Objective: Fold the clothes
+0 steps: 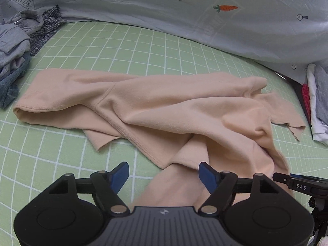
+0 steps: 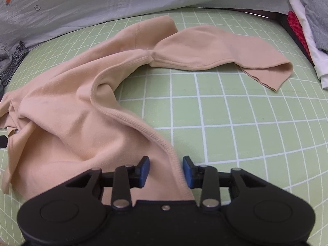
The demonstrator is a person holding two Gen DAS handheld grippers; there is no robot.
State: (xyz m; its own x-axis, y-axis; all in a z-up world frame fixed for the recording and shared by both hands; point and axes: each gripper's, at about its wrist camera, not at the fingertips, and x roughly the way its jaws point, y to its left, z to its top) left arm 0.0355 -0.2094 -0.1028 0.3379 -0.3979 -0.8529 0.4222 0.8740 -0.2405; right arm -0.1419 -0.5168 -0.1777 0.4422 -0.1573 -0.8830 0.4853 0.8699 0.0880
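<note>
A crumpled peach long-sleeved garment (image 1: 155, 110) lies on the green grid mat (image 1: 102, 45). My left gripper (image 1: 164, 176) is open, its blue pads wide apart, with a fold of the peach fabric lying between them near the garment's front edge. The right gripper's black tip (image 1: 295, 182) shows at the right. In the right wrist view the garment (image 2: 71, 112) spreads to the left, one sleeve (image 2: 215, 51) reaching right. My right gripper (image 2: 166, 171) is open, its jaws on either side of the stitched hem, not closed on it.
A pile of grey and striped clothes (image 1: 22, 47) sits at the mat's far left. A stack of white, grey and red clothes (image 1: 315, 106) sits at the right, also in the right wrist view (image 2: 307, 26). A pale printed sheet (image 1: 184, 10) bounds the back.
</note>
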